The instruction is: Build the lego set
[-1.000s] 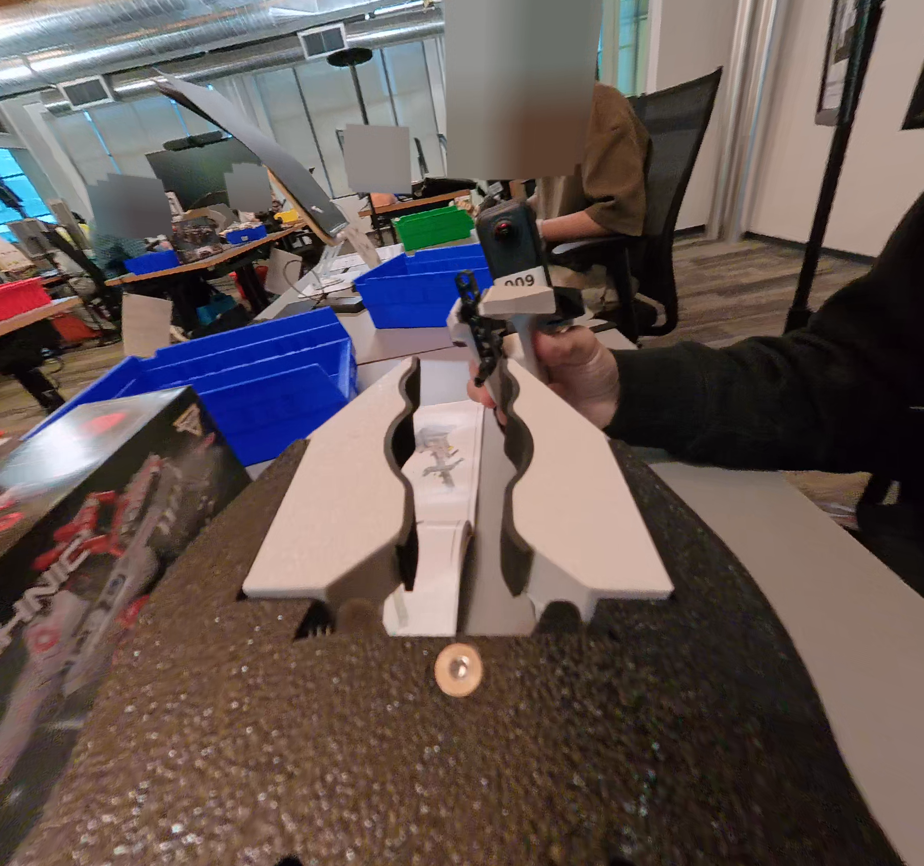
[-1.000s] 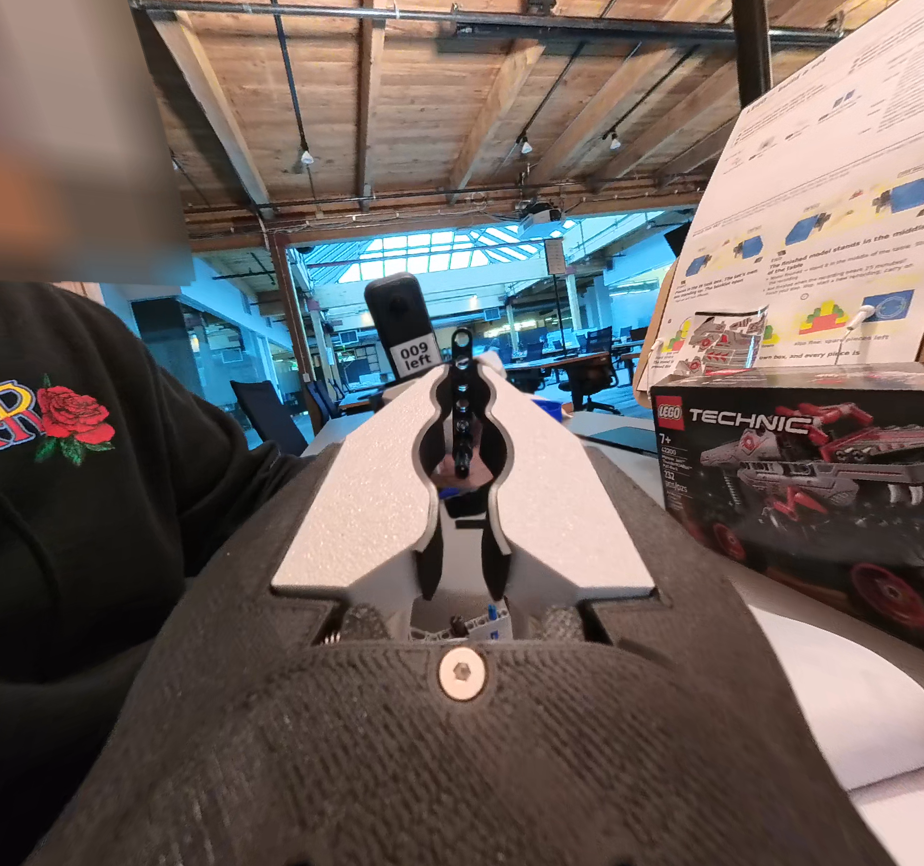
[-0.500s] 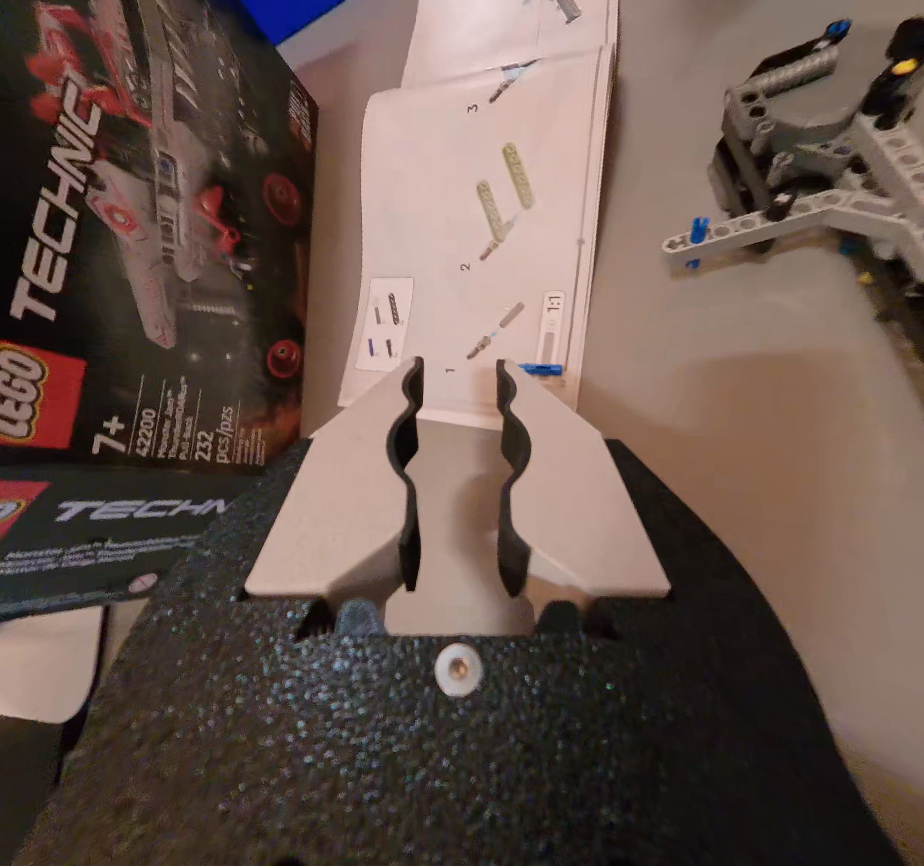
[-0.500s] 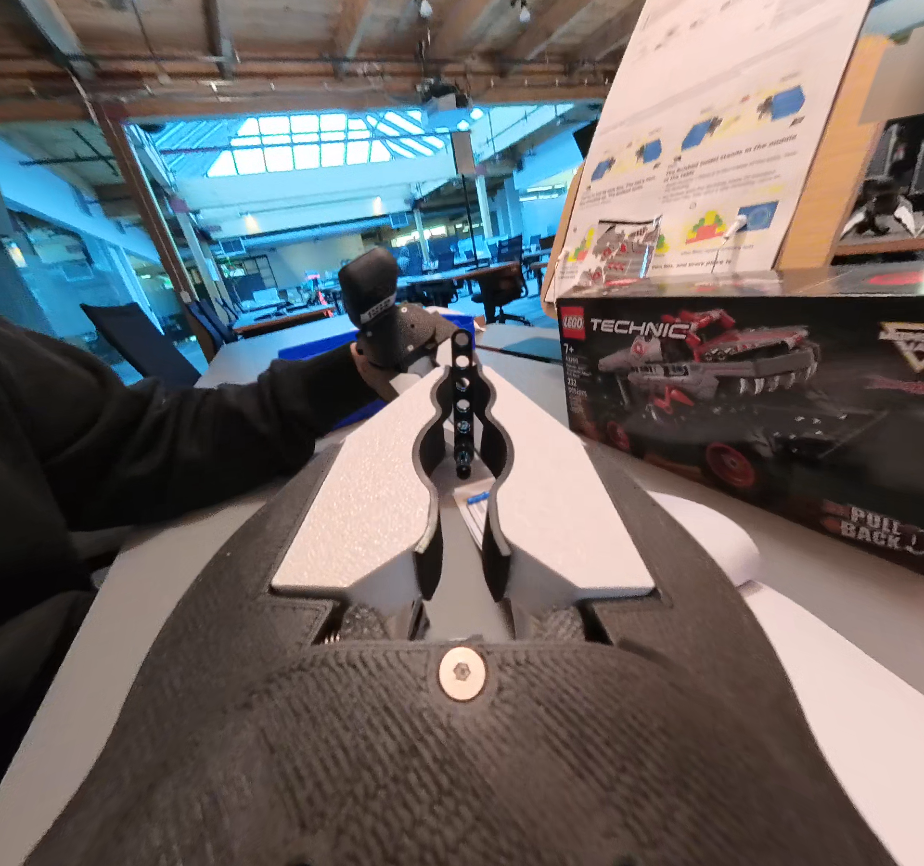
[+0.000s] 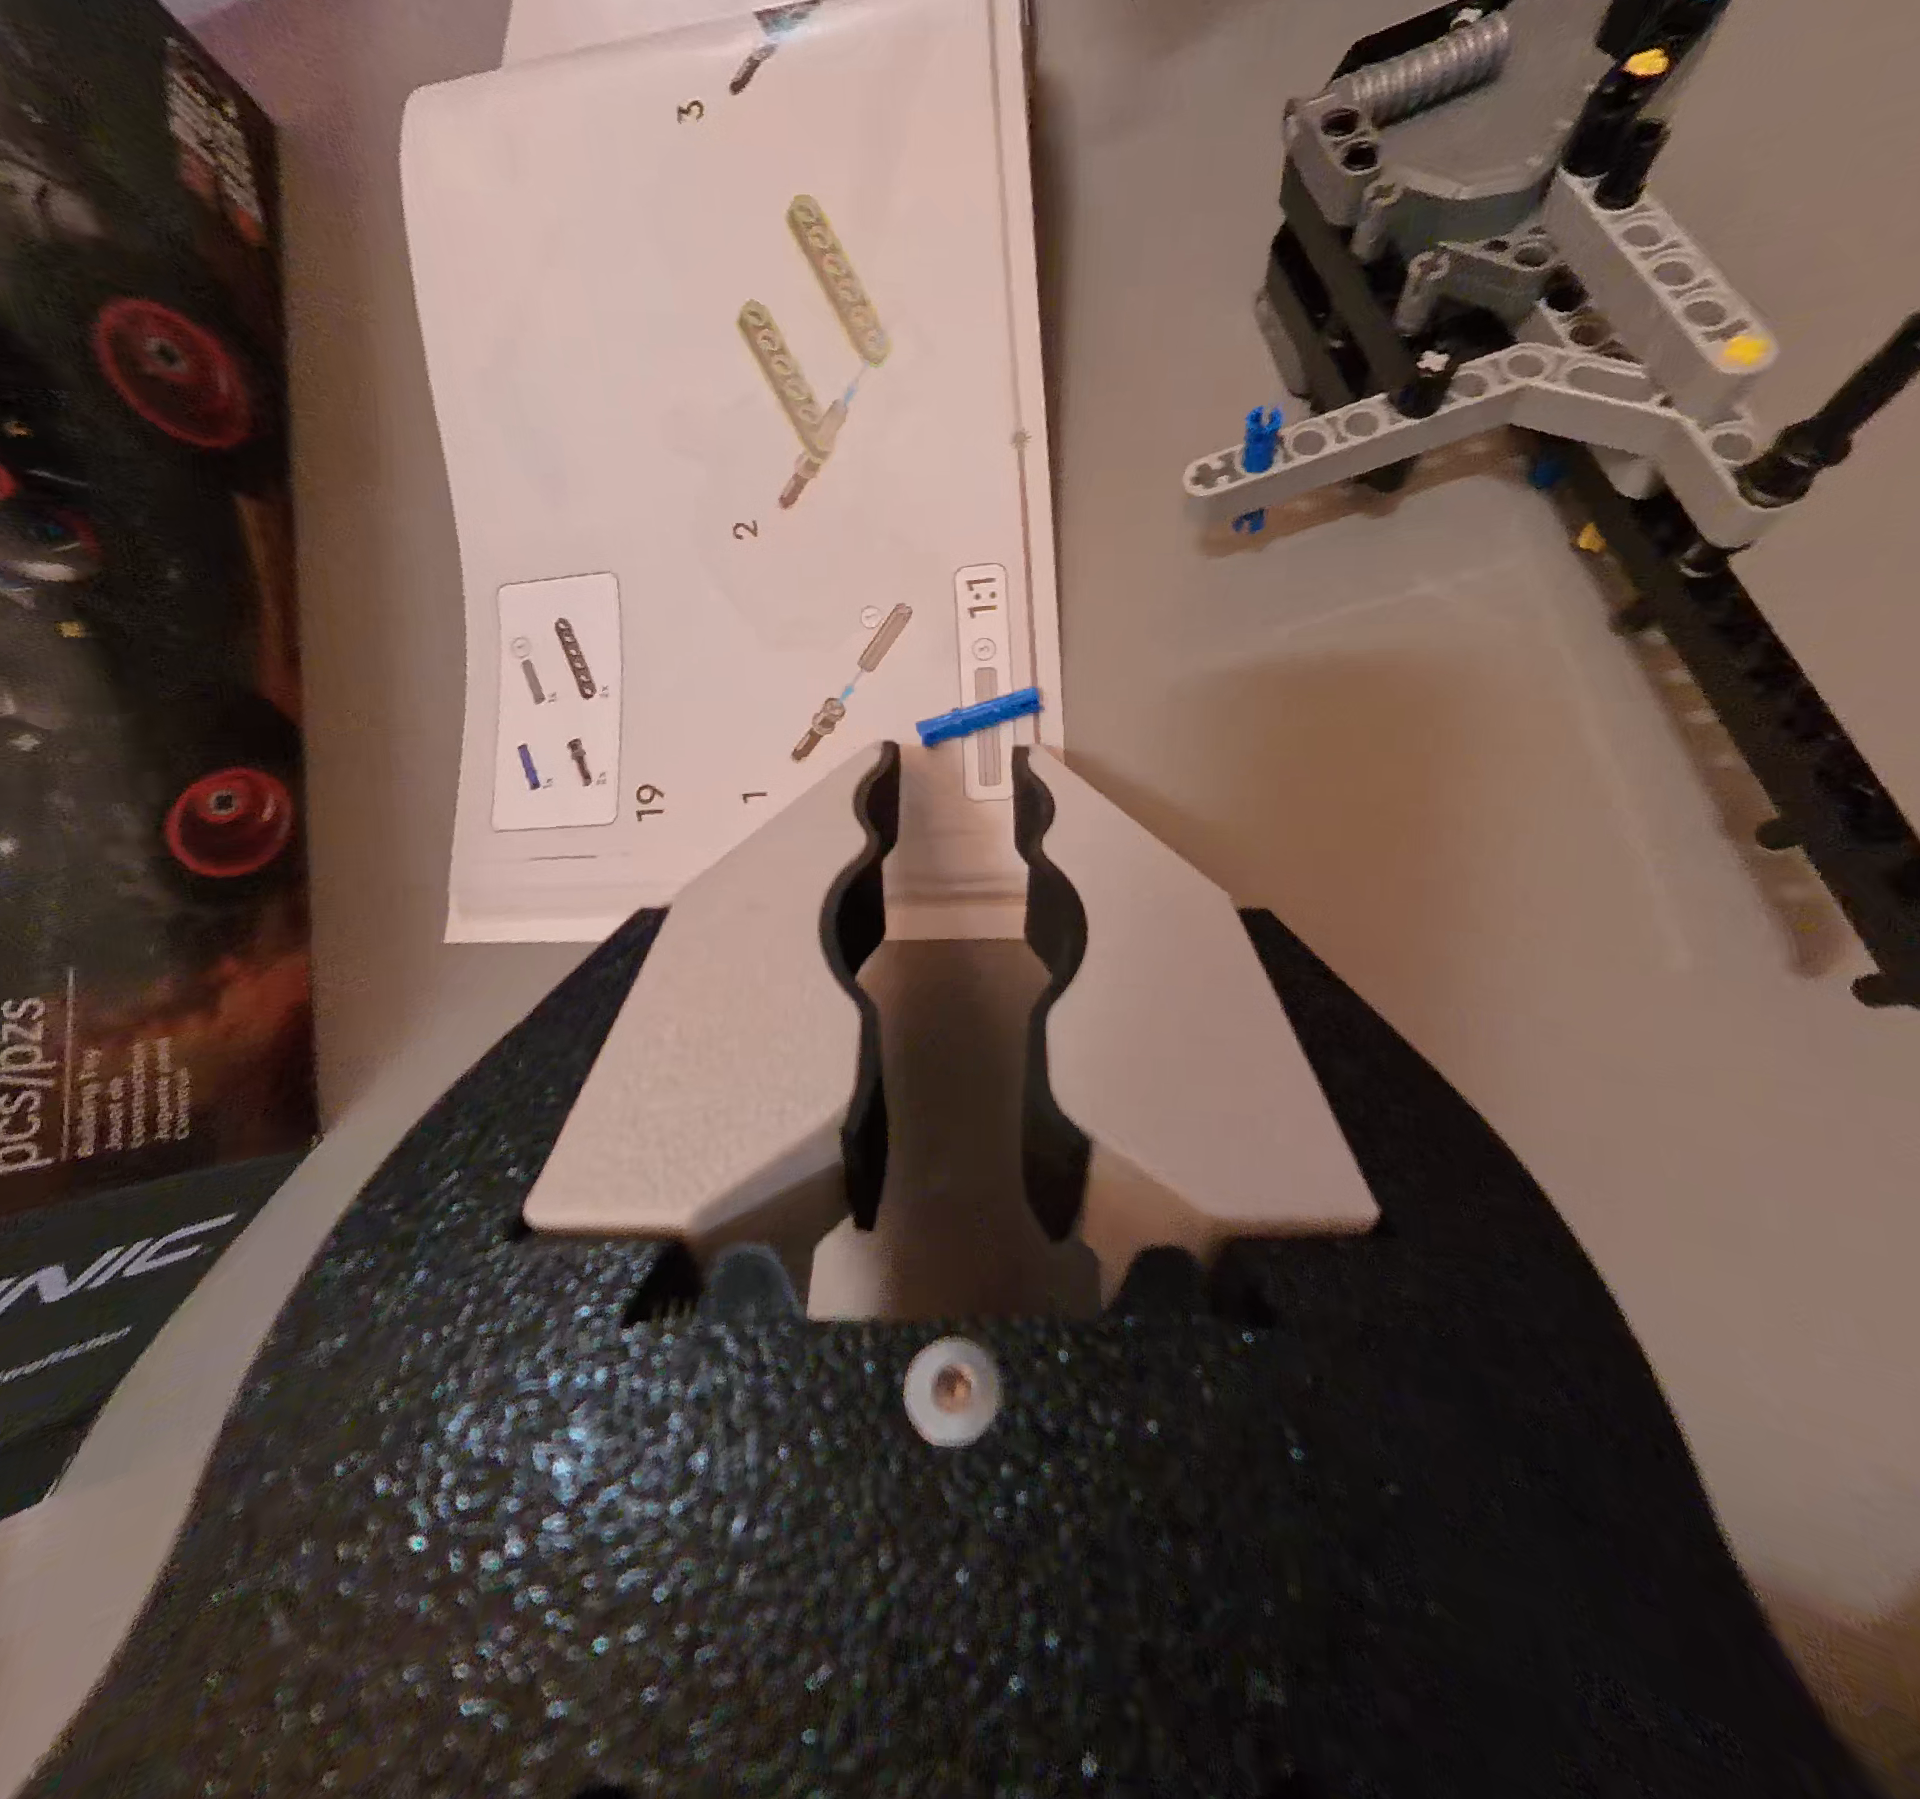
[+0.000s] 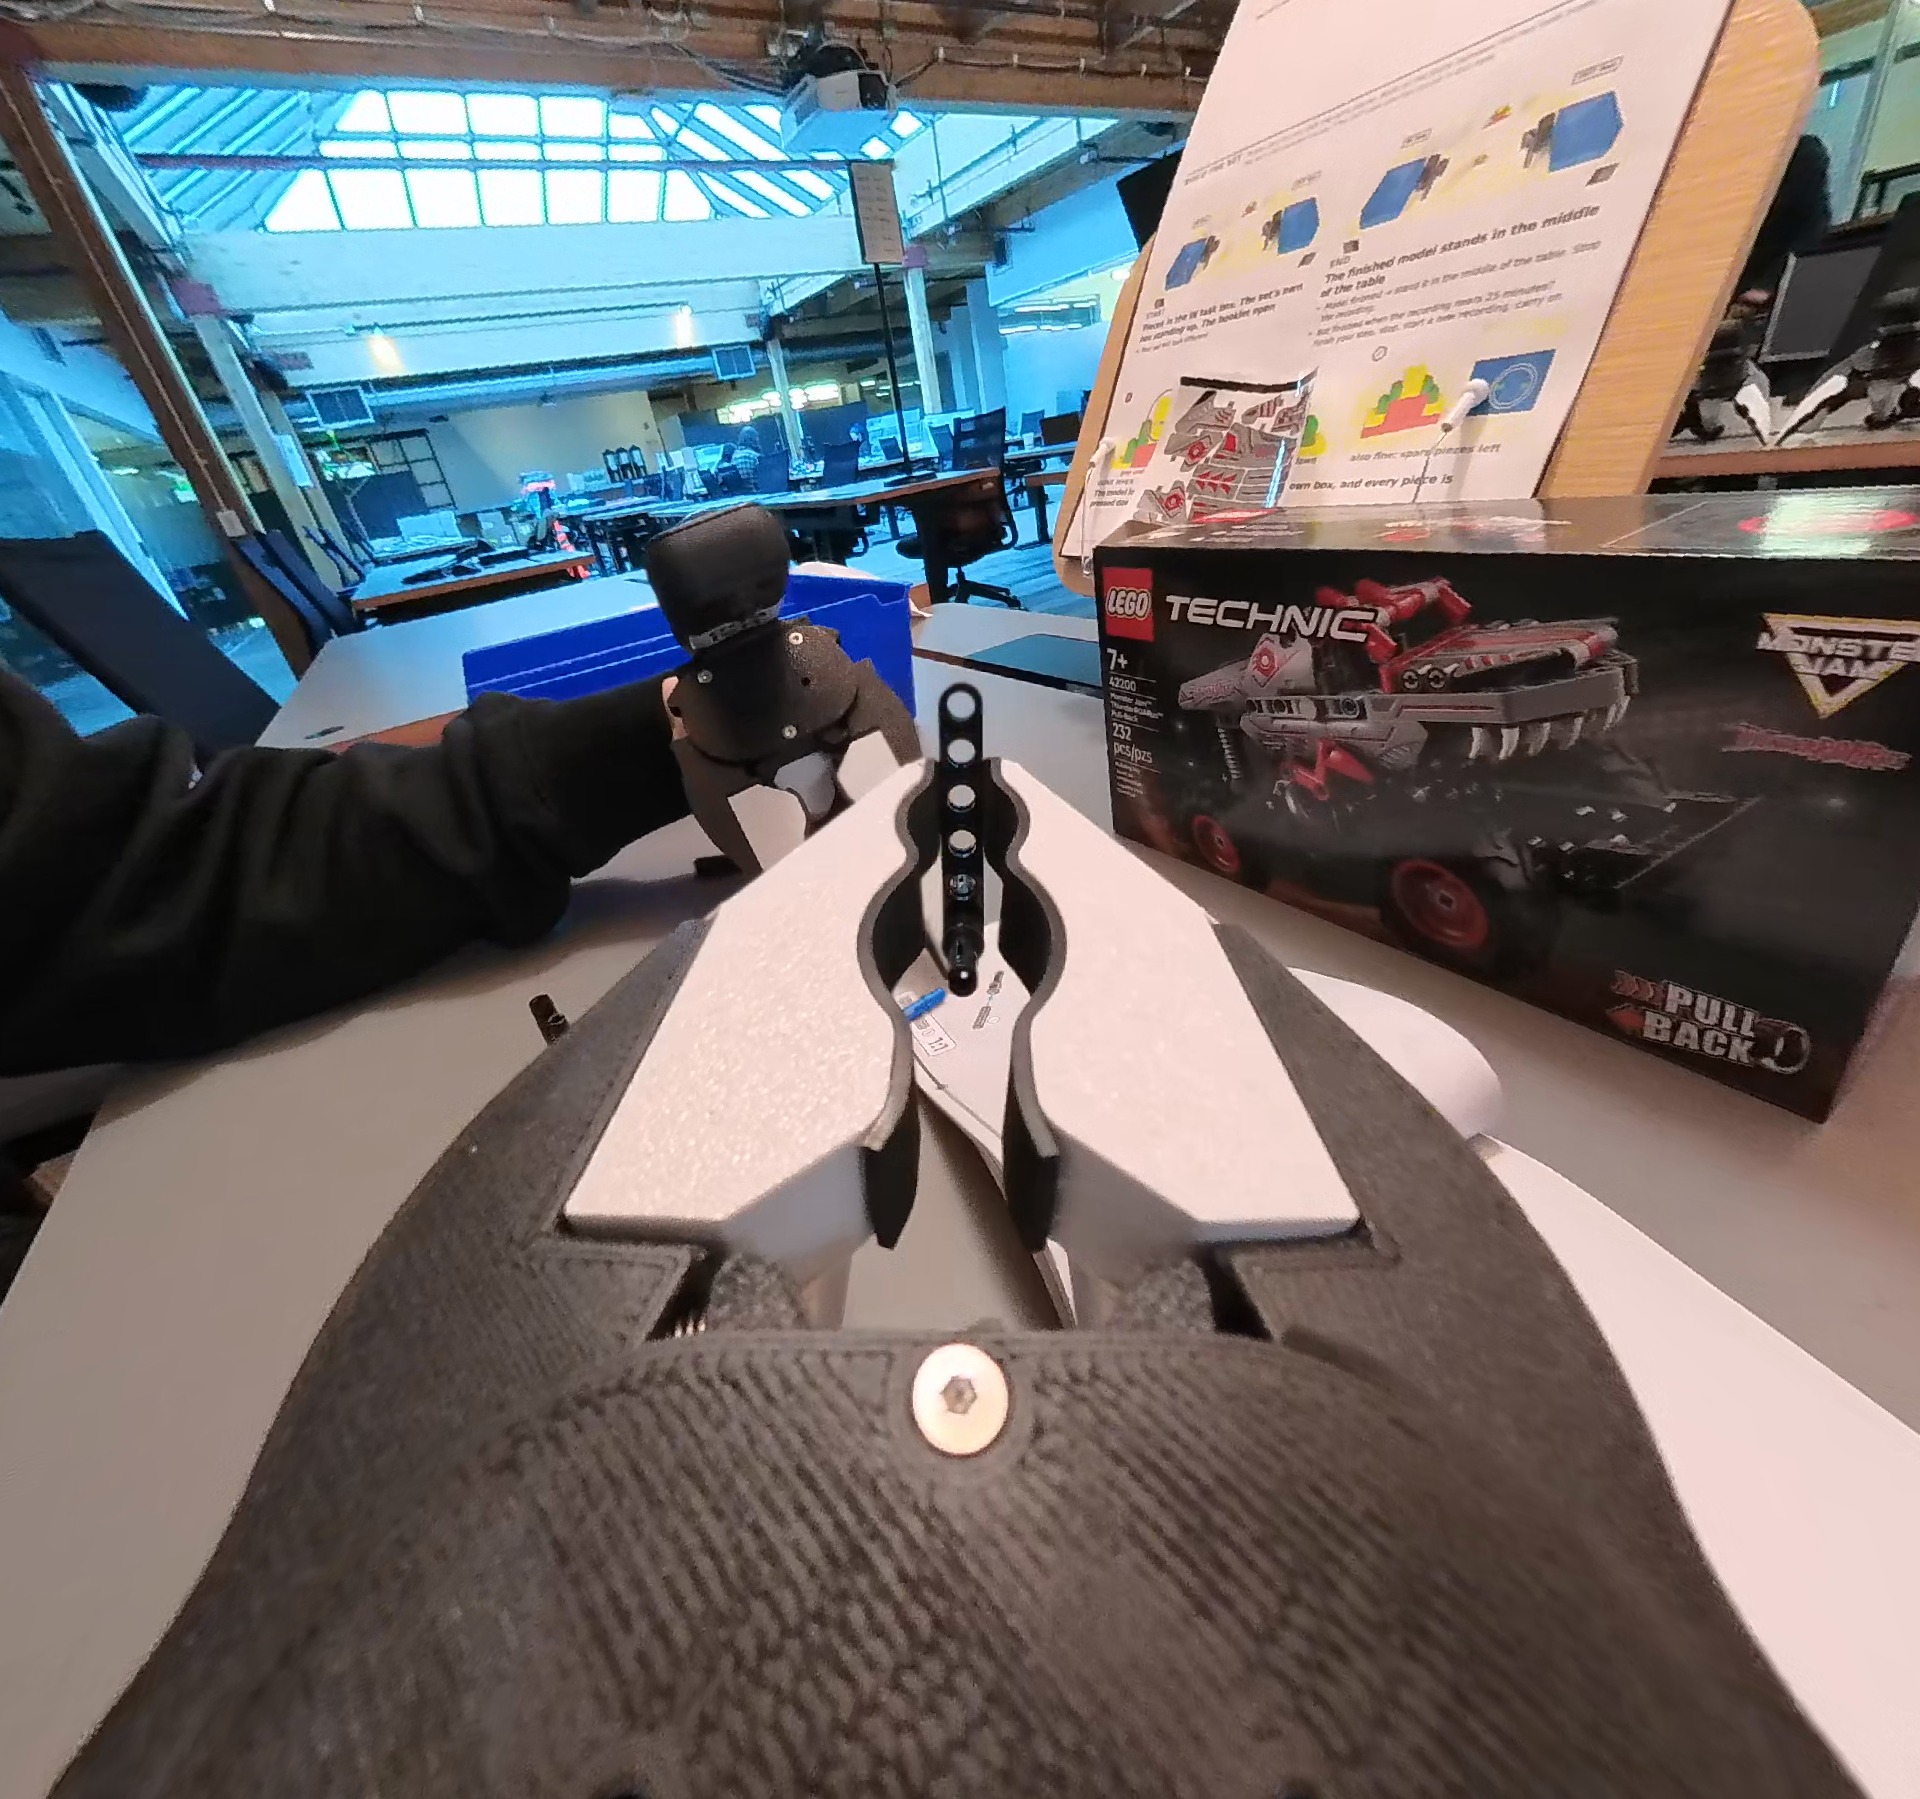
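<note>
Blue pin (image 5: 977, 714) on white booklet (image 5: 727, 399); black beam (image 6: 959, 814); grey-and-black model (image 5: 1507, 295); black box (image 6: 1507, 762).

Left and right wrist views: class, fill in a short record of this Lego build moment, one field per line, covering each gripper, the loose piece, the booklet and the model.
left gripper: open, empty, jaws just short of the blue pin
right gripper: shut on black beam, held upright
blue pin: loose on the booklet's right edge
instruction booklet: open, flat on the table
partial model: right of booklet, untouched
set box: standing left of booklet
</note>
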Demonstrator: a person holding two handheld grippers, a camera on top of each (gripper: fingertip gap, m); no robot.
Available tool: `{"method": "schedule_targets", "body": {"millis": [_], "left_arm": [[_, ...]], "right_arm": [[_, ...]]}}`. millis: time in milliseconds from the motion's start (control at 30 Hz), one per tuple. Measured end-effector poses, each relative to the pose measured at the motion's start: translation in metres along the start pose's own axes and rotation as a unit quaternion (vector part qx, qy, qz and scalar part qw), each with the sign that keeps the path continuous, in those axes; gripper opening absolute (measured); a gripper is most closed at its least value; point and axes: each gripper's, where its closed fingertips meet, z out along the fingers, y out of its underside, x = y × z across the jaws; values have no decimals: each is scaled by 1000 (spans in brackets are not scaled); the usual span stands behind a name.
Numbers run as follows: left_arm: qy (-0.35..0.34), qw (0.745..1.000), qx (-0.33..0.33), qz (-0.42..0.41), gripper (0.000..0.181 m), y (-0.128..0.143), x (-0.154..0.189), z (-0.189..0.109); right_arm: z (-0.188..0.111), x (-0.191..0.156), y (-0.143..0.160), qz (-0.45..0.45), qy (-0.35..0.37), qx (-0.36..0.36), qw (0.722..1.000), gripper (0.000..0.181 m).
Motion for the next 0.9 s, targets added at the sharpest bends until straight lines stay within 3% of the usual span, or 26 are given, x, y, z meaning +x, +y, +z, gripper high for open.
{"method": "schedule_targets", "body": {"millis": [233, 400, 600, 700, 833, 900], "left_arm": [[-21, 999, 23, 38, 23, -16, -3, 2], [-8, 1000, 17, 25, 18, -10, -1, 4], [32, 999, 31, -29, 9, -9, 7, 5], [67, 995, 34, -62, 14, -9, 15, 1], [26, 997, 69, -30, 20, -20, 4, -5], [5, 999, 42, -14, 22, -10, -2, -5]], "right_arm": [[0, -1, 1, 0, -6, -2, 1000, 5], [2, -4, 4, -7, -11, -11, 1000, 5], [2, -4, 5, -13, -8, -14, 1000, 5], [1, -3, 4, -13, -7, -11, 1000, 5], [2, -3, 6, -18, -8, -16, 1000, 5], [2, -4, 7, -19, -9, -19, 1000, 5]]}}
